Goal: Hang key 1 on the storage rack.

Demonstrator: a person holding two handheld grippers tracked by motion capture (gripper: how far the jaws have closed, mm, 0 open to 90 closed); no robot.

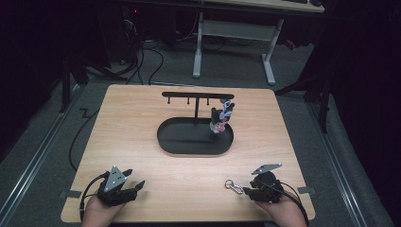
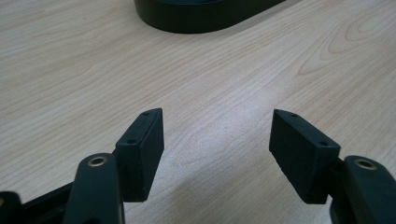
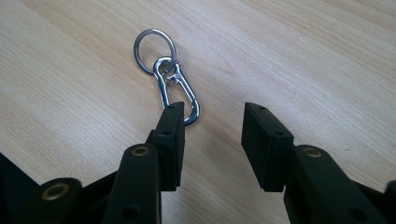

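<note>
A silver snap hook with a key ring (image 3: 175,88) lies flat on the wooden table (image 3: 303,56), and in the high view the snap hook (image 1: 233,185) is near the front edge, right of centre. My right gripper (image 3: 212,119) is open just behind it; the hook's near end passes behind one fingertip (image 3: 170,126), and nothing sits between the pads. In the high view the right gripper (image 1: 249,190) is just right of the hook. My left gripper (image 2: 217,126) is open over bare wood, at the front left (image 1: 135,178).
A black oval tray (image 1: 175,142) stands mid-table with a T-shaped hook rack (image 1: 196,95) rising from it. A small black, white and pink keychain figure (image 1: 222,118) hangs at the rack's right end. The tray's rim (image 2: 201,18) lies ahead of the left gripper.
</note>
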